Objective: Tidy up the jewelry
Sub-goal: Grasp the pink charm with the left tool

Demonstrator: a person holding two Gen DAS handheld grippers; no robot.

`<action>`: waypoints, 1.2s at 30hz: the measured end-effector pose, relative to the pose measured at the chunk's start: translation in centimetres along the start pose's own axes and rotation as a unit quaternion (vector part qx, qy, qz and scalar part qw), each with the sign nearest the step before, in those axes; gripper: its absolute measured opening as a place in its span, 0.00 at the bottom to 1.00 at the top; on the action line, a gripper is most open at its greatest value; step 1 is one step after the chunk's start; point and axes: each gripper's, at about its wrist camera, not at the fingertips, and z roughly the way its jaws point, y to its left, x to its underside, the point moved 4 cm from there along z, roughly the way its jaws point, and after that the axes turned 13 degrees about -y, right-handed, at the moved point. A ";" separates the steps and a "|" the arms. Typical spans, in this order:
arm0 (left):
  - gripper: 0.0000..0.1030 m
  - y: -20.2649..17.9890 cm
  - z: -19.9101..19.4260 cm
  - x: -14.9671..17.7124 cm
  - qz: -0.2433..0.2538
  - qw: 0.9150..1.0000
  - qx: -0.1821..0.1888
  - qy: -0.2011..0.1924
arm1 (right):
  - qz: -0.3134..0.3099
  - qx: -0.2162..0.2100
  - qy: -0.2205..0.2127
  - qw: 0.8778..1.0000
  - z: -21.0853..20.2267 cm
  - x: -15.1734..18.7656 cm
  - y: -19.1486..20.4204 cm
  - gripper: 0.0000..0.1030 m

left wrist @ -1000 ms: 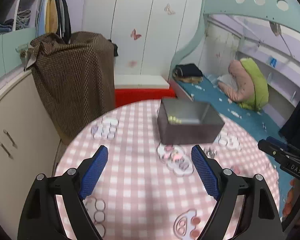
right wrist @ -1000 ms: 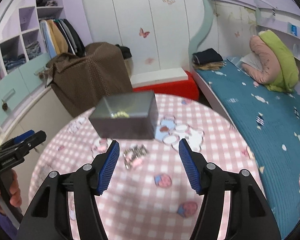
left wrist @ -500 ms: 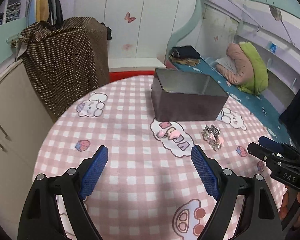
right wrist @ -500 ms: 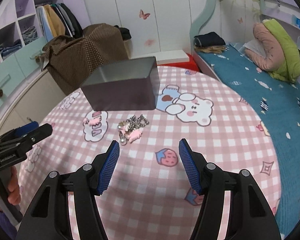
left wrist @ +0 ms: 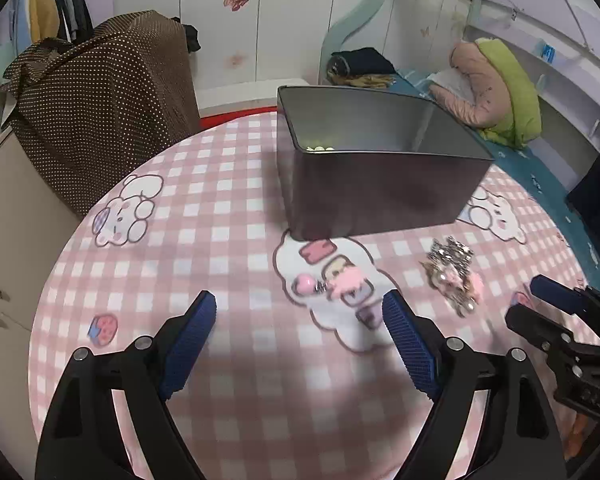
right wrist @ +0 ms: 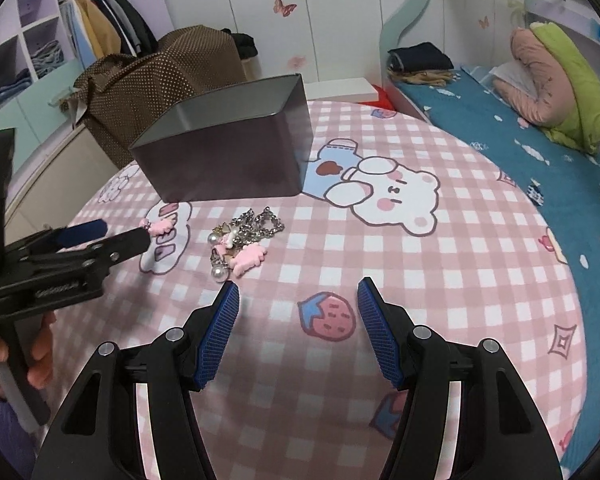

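A dark metal box (left wrist: pixel 376 176) stands open on the round pink checked table (left wrist: pixel 204 240); small pale beads lie inside it. It also shows in the right wrist view (right wrist: pixel 228 152). A pink hair clip (left wrist: pixel 328 282) lies just ahead of my open, empty left gripper (left wrist: pixel 300 340). A heap of silver chain, pearls and pink charms (right wrist: pixel 242 242) lies just ahead and left of my open, empty right gripper (right wrist: pixel 298 320); the heap also shows in the left wrist view (left wrist: pixel 452 274). The left gripper (right wrist: pixel 100 236) shows in the right wrist view, by the pink clip (right wrist: pixel 160 226).
A brown dotted cover (left wrist: pixel 100 92) drapes furniture behind the table. A bed with a teal sheet (right wrist: pixel 520 128) and pink and green pillows (right wrist: pixel 556 80) lies to the right. A wardrobe with clothes (right wrist: pixel 100 24) stands at the back left.
Both grippers have moved down and forward toward the table; the box and the jewelry now look larger and nearer. Both stay open.
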 end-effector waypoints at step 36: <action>0.14 1.7 -2.8 0.9 -0.019 0.998 0.060 -0.020 | -0.109 -0.020 0.028 0.993 2.8 -1.7 3.2 0.39</action>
